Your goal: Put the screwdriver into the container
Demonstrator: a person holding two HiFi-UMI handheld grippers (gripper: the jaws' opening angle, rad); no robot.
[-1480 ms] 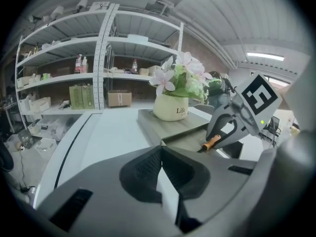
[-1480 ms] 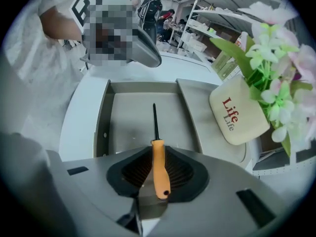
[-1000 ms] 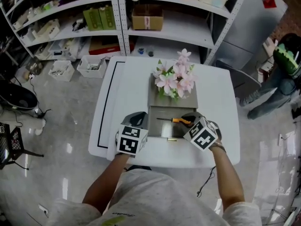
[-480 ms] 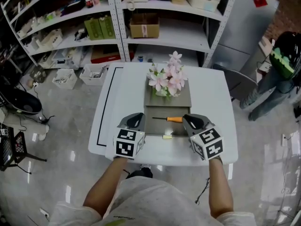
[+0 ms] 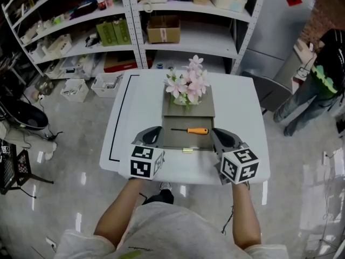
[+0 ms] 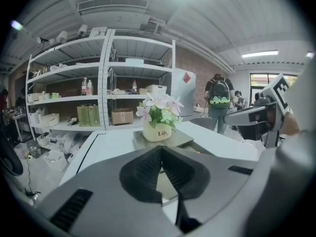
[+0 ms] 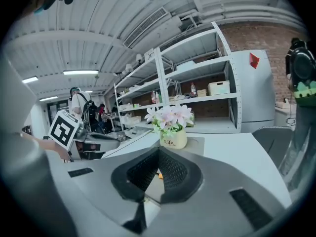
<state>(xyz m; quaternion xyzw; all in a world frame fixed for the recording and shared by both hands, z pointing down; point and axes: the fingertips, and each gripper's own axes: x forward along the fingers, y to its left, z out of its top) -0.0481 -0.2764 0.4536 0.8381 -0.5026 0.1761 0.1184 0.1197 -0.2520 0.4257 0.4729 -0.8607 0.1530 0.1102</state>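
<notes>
A white table carries a grey container.

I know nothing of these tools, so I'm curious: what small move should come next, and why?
Probably none on the screwdriver: it already seems to lie inside the grey container, in front of the flower pot. The left gripper and right gripper are both shut on nothing, either side of it, so I would simply lift them clear of the table.
</notes>
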